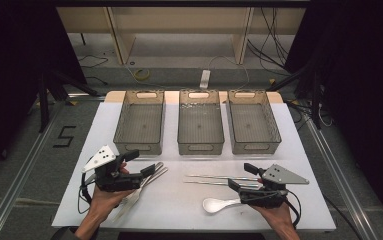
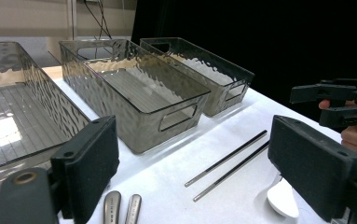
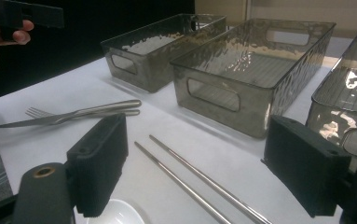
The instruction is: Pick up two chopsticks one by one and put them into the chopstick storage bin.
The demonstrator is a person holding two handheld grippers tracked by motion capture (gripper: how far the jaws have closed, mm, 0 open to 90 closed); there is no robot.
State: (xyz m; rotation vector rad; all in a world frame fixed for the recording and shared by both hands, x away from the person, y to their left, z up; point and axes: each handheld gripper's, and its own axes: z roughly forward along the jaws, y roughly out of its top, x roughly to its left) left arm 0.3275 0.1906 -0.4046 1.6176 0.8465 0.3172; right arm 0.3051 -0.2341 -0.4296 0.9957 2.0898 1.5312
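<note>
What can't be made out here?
- Fork and knife, high view: partly hidden under the left claw and hand.
- White spoon, left gripper view: partly behind the right-hand jaw, cut off by the bottom edge.
- Chopsticks, right gripper view: near ends cut off by the bottom edge.

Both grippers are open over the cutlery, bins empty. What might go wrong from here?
1. The knife and fork lie overlapped beneath the left gripper; a grab may lift both or skid one off.
2. The two chopsticks are thin and flat on the table; the right gripper may pinch only one or roll them.
3. The white spoon sits close by that hand and may get nudged.
</note>
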